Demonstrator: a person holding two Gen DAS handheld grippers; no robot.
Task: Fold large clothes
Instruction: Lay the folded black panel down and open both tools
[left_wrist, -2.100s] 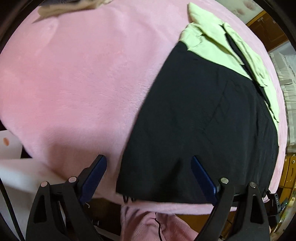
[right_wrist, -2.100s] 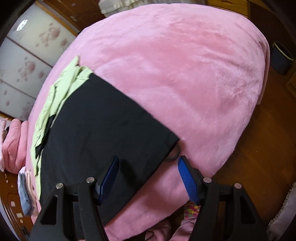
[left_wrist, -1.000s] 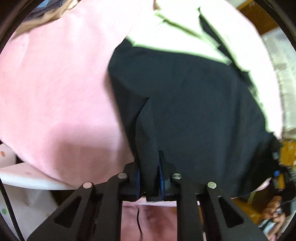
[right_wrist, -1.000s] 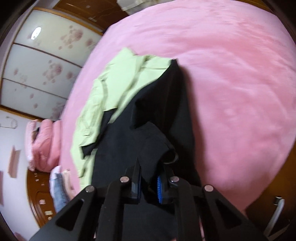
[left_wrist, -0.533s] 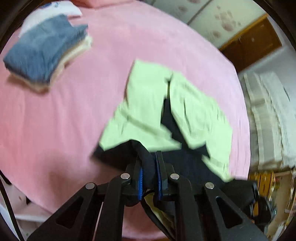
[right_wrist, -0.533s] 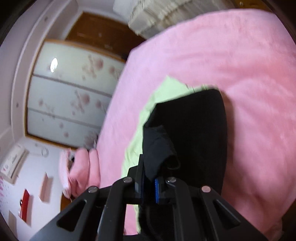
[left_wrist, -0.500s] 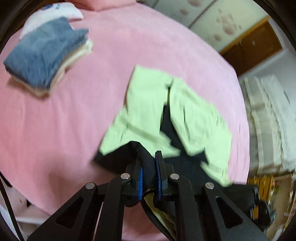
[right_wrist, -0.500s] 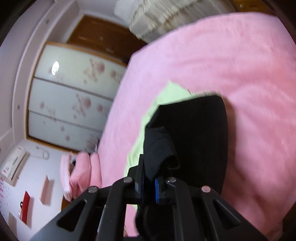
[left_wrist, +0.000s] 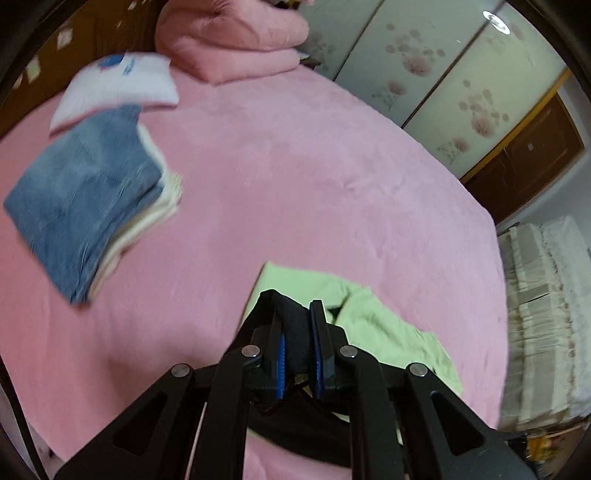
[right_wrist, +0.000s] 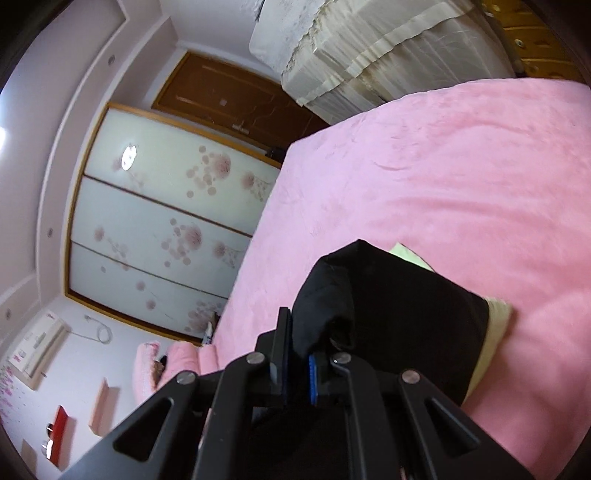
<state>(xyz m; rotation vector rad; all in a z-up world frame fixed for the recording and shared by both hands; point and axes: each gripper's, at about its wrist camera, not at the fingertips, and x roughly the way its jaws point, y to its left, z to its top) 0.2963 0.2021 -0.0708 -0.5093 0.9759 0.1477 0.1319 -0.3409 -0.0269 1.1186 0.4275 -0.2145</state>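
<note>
Left tongs (left_wrist: 297, 325), lower centre of the left wrist view: narrow, blue pads clamped on a bunched fold of the black garment (left_wrist: 291, 332). Black cloth rises between the pads and trails down below them toward the bottom edge. Light green part of the garment (left_wrist: 373, 325) just behind and right of the tongs, lying on the pink bed cover (left_wrist: 295, 184). Upper left of same view: stack of folded clothes with a blue denim piece on top (left_wrist: 81, 199), well apart from the garment; white pillow (left_wrist: 122, 88) just behind it; folded pink quilt (left_wrist: 236, 40) at top centre. Sliding wardrobe doors with flower print (left_wrist: 436, 81) at upper right.

Right tongs (right_wrist: 297, 350), lower centre of the right wrist view: narrow, gripping another bunch of the black garment (right_wrist: 399, 314). Black cloth lifted off the bed, spreading right of the tongs; pale green edge showing at its right side (right_wrist: 495, 332). Pink bed cover (right_wrist: 461, 177) filling the right half. Flowered wardrobe doors (right_wrist: 166, 221) at left, brown door (right_wrist: 229, 96) above, wall air conditioner (right_wrist: 37, 339) at lower left.
</note>
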